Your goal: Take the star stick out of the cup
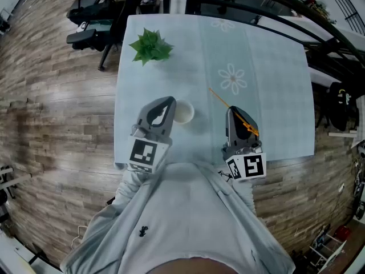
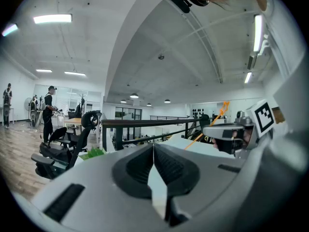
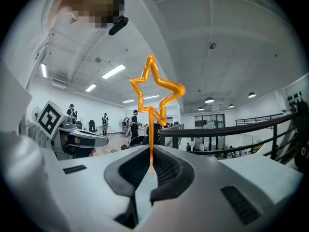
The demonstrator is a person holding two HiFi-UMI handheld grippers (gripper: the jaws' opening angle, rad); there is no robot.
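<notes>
Clearly, from the head view, the thin orange plastic stick with a star-shaped end point(image 1: 219, 99) is out of the small white round cup point(image 1: 183, 112). It slants above the tabletop point(image 1: 268, 67), held by the right gripper point(image 1: 230, 111), with its bare end near the cup but apart from it. The left gripper point(image 1: 170, 101) sits just beside the cup and, as far as this view shows, is not holding it. A pale blue-green checked cloth with white flower prints covers the tabletop. A leafy green plant point(image 1: 150, 45) stands at the far left corner, and wood-plank floor point(image 1: 51, 96) surrounds the tabletop.

In the left gripper view, the left gripper's point(image 2: 153, 151) jaws are together with nothing between them. Beyond them the stick point(image 2: 195, 138) rises towards the right gripper point(image 2: 227, 132).

In the right gripper view, the right gripper's point(image 3: 151, 170) jaws are clamped on the stick's shaft point(image 3: 151, 139), with the star outline above. Behind is a large hall with ceiling strip lights, dark railings and distant people.

The main risk, I judge, is that so thin a shaft could pivot or slip between the jaws if the gripper rolls. A swing of the bare end could also knock over the unheld cup.
</notes>
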